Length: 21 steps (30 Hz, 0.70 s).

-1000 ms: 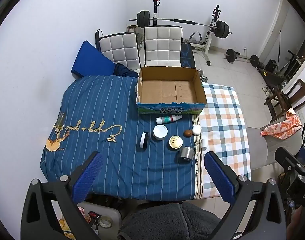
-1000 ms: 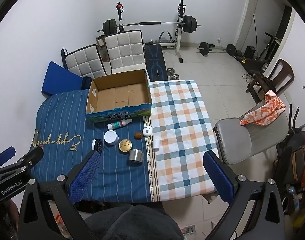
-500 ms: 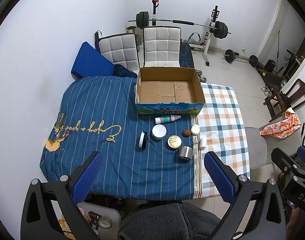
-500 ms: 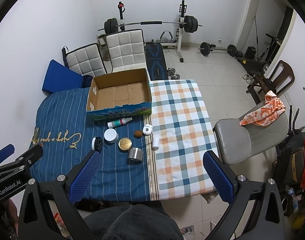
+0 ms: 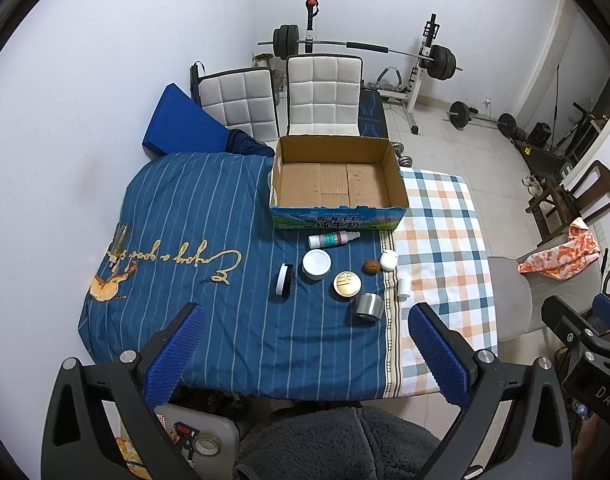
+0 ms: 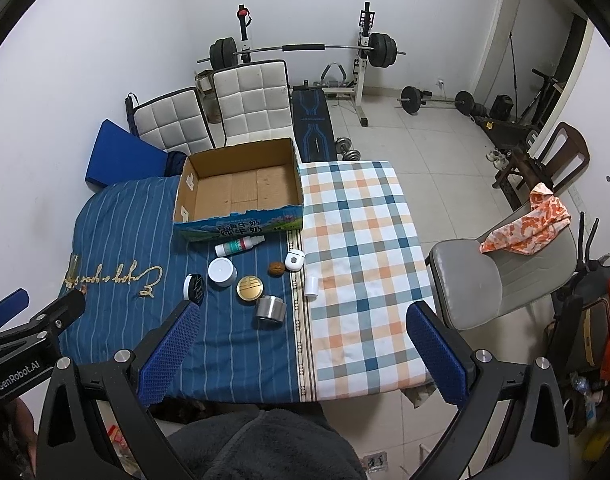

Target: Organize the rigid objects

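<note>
Both tools hang high above the desk, left tool (image 5: 303, 344) and right tool (image 6: 305, 342) spread wide, gripping nothing. The cardboard box (image 5: 337, 178) sits empty at the far edge. In front of it: spray bottle (image 5: 333, 239), white jar (image 5: 316, 263), gold tin (image 5: 347, 283), steel cup (image 5: 367, 306), walnut (image 5: 371, 267).
</note>
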### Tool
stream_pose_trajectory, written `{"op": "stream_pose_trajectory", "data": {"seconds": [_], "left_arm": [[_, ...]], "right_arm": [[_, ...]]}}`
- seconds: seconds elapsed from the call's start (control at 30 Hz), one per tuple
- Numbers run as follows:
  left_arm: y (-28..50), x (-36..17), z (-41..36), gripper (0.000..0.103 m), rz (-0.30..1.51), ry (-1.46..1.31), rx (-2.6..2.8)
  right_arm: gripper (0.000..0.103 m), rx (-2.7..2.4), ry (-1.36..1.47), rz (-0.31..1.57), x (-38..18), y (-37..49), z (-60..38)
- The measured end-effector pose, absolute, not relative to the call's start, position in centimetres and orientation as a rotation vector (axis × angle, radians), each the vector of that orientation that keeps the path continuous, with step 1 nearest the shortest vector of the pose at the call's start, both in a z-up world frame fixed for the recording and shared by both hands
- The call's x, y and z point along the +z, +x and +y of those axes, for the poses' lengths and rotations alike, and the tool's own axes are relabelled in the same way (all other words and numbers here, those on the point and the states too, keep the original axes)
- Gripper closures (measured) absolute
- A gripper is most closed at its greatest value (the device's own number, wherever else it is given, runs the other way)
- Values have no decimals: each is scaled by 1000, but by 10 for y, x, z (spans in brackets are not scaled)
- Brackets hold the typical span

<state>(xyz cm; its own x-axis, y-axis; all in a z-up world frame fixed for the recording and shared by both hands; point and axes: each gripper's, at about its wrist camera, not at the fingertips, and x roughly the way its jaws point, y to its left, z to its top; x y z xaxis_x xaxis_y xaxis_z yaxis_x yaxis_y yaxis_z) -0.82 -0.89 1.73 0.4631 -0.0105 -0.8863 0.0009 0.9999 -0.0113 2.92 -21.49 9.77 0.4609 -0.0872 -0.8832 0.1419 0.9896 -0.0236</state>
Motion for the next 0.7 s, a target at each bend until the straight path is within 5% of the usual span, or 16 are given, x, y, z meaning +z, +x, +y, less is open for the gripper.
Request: {"op": "stream_pose_trajectory", "data": {"seconds": [0.7], "left_arm": [[-9,11,-10,0,1094,-13,-12]], "right_arm": [[0,-128,56,1088,99,27,-219]]}}
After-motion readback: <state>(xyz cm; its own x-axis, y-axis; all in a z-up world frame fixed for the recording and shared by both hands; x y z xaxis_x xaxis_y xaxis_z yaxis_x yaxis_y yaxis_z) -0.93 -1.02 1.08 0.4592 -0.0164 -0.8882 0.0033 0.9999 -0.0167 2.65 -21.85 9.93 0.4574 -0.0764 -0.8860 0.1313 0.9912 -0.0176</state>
